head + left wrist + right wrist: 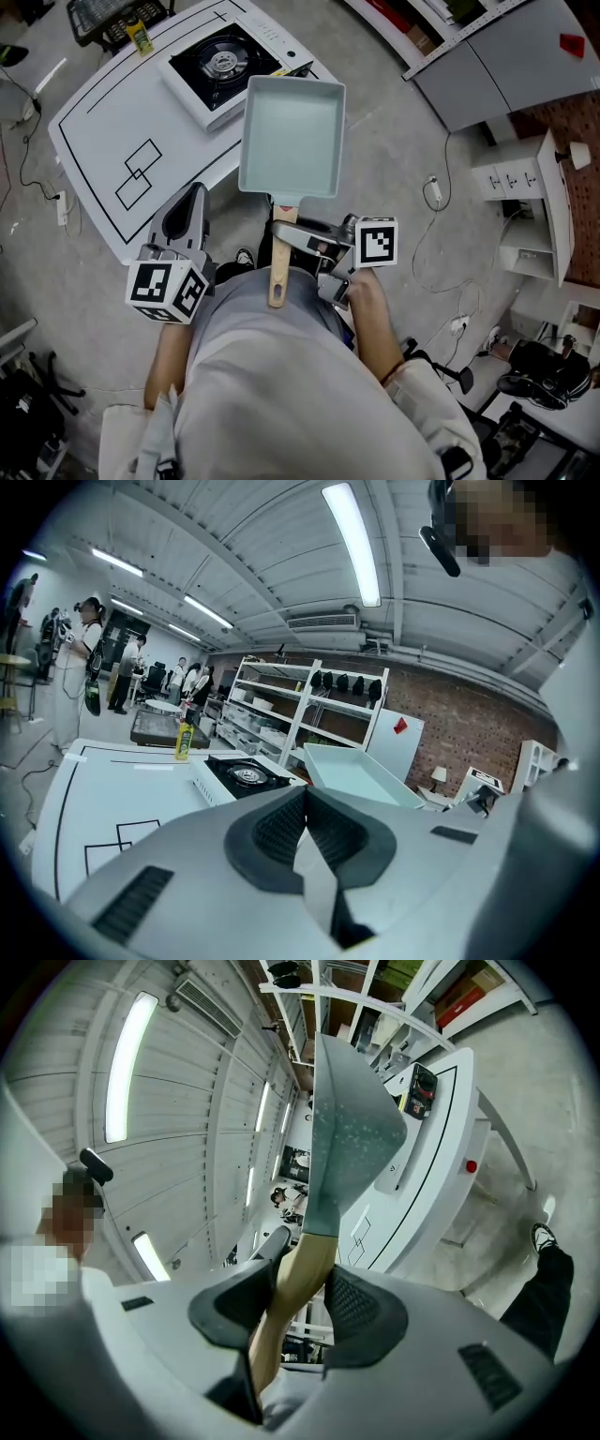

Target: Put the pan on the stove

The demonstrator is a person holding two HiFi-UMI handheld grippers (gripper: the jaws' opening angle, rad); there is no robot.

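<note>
The pan point(292, 136) is a pale blue-green rectangular type with a wooden handle point(278, 272). It is held in the air in front of the person, open side up. It is not on the stove point(223, 64). In the head view its far left corner overlaps the near corner of the stove and the edge of the white surface point(103, 131).

The right hand-held gripper point(289, 234) is closed on the wooden handle close to where it joins the pan body. In the right gripper view, the handle point(292, 1283) runs between both dark pads, and the pan's speckled underside point(352, 1138) rises beyond them.

The left hand-held gripper point(192, 199) is closed with nothing in it. In the left gripper view its jaws point(304, 799) meet. It is left of the pan and apart from it, and it points toward the surface.

The stove is a single-burner unit with a black top in a white casing. It stands on the surface at its far right. Black rectangle outlines point(139, 173) are drawn on the surface. A yellow bottle point(139, 37) stands at its far edge, left of the stove.
</note>
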